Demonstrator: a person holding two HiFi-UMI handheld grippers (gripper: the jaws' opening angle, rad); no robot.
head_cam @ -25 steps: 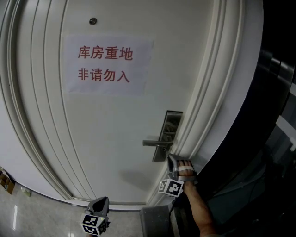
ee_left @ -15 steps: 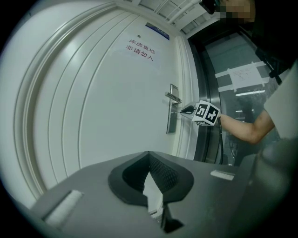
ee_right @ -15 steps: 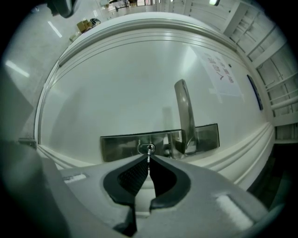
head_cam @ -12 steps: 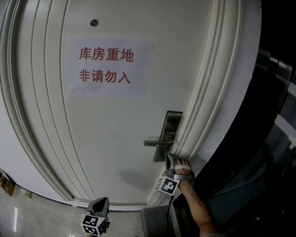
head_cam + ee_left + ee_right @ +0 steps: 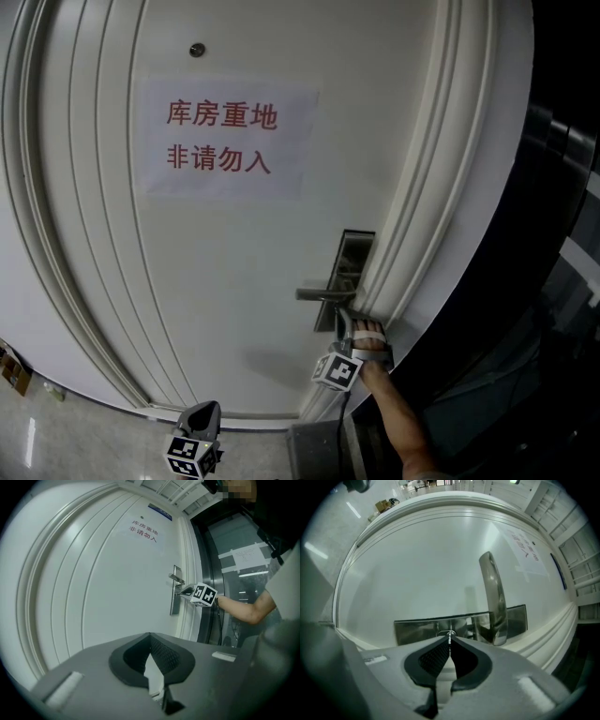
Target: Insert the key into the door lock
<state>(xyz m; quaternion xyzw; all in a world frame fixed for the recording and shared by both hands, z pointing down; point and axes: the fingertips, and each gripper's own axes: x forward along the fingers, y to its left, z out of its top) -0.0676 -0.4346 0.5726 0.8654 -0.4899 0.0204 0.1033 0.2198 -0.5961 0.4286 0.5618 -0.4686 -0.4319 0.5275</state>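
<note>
A white door (image 5: 225, 281) carries a steel lock plate (image 5: 350, 272) with a lever handle (image 5: 323, 294). My right gripper (image 5: 348, 322) is level at the lower end of the plate, just under the handle. In the right gripper view it is shut on a thin metal key (image 5: 450, 638). The key's tip is at the keyhole (image 5: 446, 633) in the lock plate (image 5: 417, 630), beside the handle (image 5: 493, 597). How deep the key sits I cannot tell. My left gripper (image 5: 199, 413) hangs low and well away from the door, shut on nothing (image 5: 150, 636).
A paper sign (image 5: 225, 141) with red characters hangs on the door's upper half, under a small peephole (image 5: 197, 50). The moulded door frame (image 5: 427, 216) runs along the right of the lock. Dark glass panels (image 5: 553, 234) stand further right. Tiled floor (image 5: 56, 441) shows at lower left.
My right gripper has edged slightly up and in toward the lock plate. The left gripper has kept still.
</note>
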